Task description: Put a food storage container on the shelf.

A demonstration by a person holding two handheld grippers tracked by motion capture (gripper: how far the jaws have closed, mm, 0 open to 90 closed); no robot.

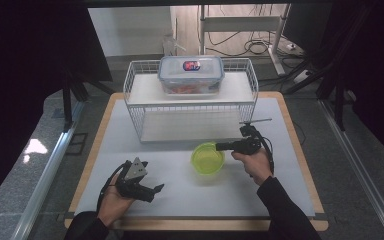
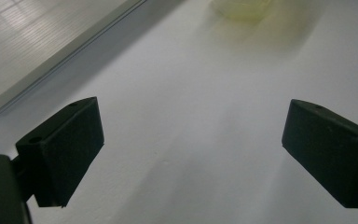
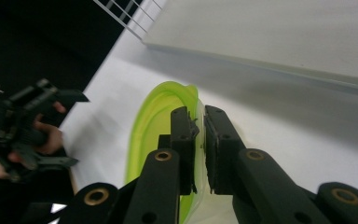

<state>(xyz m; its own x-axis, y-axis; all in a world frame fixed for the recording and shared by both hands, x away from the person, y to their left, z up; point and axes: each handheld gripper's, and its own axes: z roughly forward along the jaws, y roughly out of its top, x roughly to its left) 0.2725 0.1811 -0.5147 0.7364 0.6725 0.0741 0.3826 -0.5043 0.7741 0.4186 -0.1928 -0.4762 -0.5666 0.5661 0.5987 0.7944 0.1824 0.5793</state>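
Gripping step in hand: right hand-held gripper (image 3: 199,140) clamped on rim of green bowl (image 1: 207,159), mid tabletop (image 1: 180,200), near wire rack (image 1: 190,95). Left hand-held gripper (image 1: 150,192) spread wide, idle. Next, probably lifting without tilting.

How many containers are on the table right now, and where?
2. A green bowl sits on the mat before the wire rack, its rim pinched by the right gripper. A lidded clear box rests on the rack's top shelf.
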